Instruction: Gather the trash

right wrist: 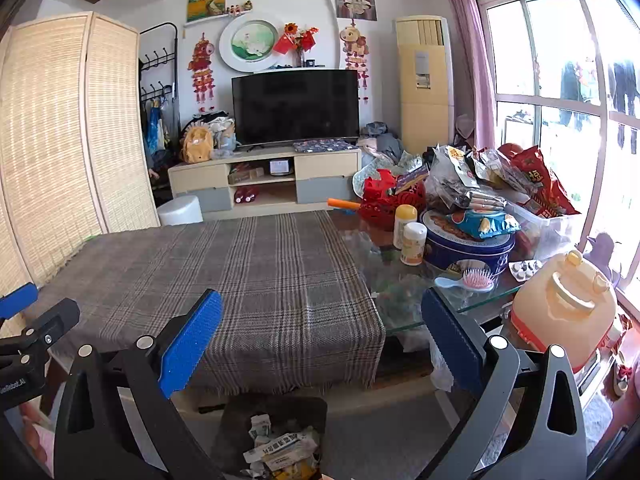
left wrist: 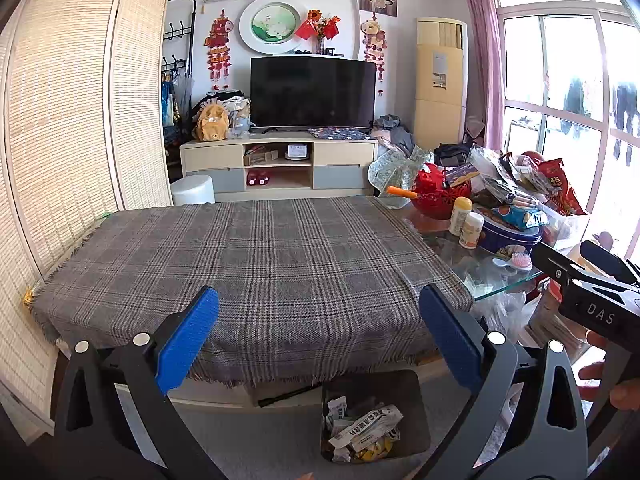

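A dark trash bin [left wrist: 374, 390] stands on the floor below the table's near edge, holding crumpled wrappers [left wrist: 366, 426]; it also shows in the right wrist view [right wrist: 276, 412] with wrappers [right wrist: 280, 450]. My left gripper [left wrist: 318, 320] is open and empty above the plaid cloth [left wrist: 248, 264]. My right gripper [right wrist: 322, 322] is open and empty over the cloth's near right corner [right wrist: 280, 280]. The right gripper's body [left wrist: 588, 292] shows at the right of the left wrist view. The left gripper [right wrist: 24, 320] shows at the left of the right wrist view.
The glass table end [right wrist: 408, 292] carries a blue tin [right wrist: 468, 250], two bottles [right wrist: 412, 240], a pink hairbrush [right wrist: 474, 280], a pill blister [right wrist: 524, 268] and piled snack bags [right wrist: 492, 184]. An orange jug [right wrist: 568, 312] stands right. A TV stand [left wrist: 280, 164] and woven screen [left wrist: 80, 120] are behind.
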